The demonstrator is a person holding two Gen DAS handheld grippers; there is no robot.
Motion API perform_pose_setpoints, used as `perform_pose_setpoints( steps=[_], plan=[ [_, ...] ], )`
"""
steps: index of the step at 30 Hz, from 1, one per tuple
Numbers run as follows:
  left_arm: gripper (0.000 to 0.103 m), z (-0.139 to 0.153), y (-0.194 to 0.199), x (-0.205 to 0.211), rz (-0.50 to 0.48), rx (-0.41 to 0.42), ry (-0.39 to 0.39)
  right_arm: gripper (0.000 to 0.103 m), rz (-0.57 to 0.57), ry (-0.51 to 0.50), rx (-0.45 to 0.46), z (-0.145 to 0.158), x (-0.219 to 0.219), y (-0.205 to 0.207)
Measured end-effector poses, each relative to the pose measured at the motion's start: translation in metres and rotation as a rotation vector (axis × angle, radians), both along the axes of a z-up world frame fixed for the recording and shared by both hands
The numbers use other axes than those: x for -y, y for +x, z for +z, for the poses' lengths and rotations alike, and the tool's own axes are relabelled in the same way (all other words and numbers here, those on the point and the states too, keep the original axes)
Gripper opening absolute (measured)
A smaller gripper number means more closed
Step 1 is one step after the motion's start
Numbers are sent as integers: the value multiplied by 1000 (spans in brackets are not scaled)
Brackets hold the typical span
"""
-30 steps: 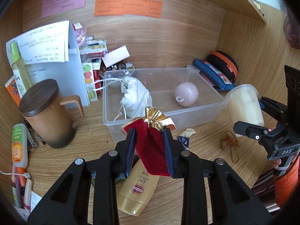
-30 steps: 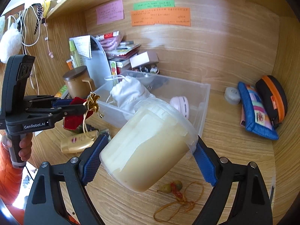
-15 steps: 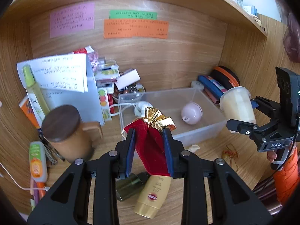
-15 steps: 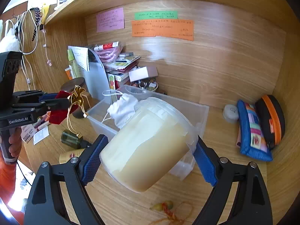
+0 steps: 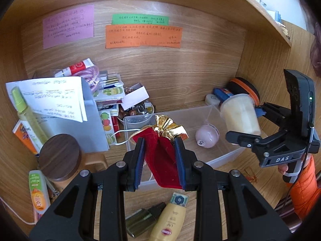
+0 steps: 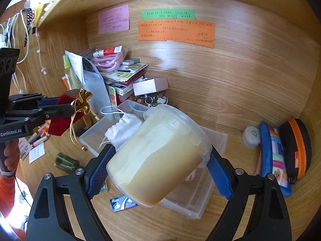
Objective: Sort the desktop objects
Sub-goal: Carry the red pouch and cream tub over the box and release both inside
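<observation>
The left tool [image 5: 159, 160] pinches the soft, light red pouch [image 5: 162, 160] mid-body, while the right tool [image 6: 158, 172] clamps the smooth, probably heavy tub [image 6: 158, 160] around its sides.

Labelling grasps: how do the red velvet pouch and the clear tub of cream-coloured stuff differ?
The red velvet pouch is soft and flat, pinched narrow in the left gripper; the clear tub of cream-coloured stuff is rigid and round, spreading the right gripper wide. The pouch hangs upright; the tub tilts. Both are held off the desk.

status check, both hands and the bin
Left gripper shut on red pouch. Right gripper shut on cream tub. Both above clear bin; nothing blocking.
</observation>
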State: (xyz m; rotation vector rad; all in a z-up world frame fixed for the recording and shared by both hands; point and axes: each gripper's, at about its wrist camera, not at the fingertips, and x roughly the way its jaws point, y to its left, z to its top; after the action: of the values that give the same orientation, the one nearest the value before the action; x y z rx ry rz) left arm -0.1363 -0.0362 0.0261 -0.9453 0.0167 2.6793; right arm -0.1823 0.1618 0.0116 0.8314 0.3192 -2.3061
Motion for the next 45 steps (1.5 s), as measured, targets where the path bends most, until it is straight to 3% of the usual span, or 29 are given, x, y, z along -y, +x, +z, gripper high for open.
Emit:
perform_pose_setpoints(
  steps=[18,33,45],
  plan=[
    [29,-44,-56,-10,-46,128,6,87,59,128,104,-56,46,-43],
    [31,-79,-80,-6,-35,203,-3,87,108,261,120,-76,74,-51],
    [37,-80,-78,-11,-45,179,-41,87,112,271,169,-81,79,-58]
  ],
)
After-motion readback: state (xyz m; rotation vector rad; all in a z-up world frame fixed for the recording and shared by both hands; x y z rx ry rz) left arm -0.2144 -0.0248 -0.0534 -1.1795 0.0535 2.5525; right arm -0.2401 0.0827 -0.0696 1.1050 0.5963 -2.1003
